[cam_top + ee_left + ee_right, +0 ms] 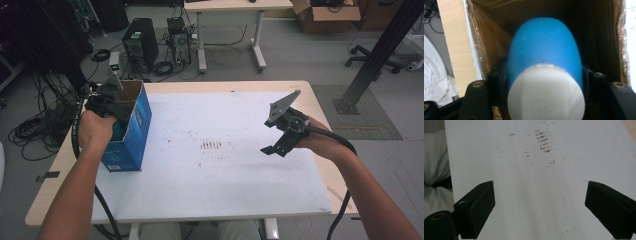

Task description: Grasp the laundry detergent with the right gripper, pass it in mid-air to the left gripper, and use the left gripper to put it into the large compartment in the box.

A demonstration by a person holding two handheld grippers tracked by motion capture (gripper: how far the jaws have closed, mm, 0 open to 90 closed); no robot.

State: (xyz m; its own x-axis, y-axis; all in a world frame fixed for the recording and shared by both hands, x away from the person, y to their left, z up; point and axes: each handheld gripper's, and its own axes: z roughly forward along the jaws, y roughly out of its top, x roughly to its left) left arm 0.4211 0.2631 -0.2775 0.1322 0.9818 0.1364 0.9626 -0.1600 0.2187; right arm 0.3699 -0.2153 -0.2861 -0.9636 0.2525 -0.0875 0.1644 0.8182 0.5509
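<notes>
A blue cardboard box (134,127) with an open top stands at the left edge of the white mat (215,185). My left gripper (107,102) reaches into its mouth. In the left gripper view the left gripper (544,82) is shut on a blue bottle (544,47) with a white cap (546,97), and the bottle's rounded end points down between the brown inner walls of the box (599,37). At the right of the mat my right gripper (274,146) hovers open. Bare white mat (524,182) lies between the open jaws of the right gripper (539,210).
Brown smudges (211,145) mark the middle of the mat. The wooden table (320,100) ends just past each hand. On the floor behind lie computer towers (140,42) and cables, with another table (230,6) and a black slanted post (380,50) farther back.
</notes>
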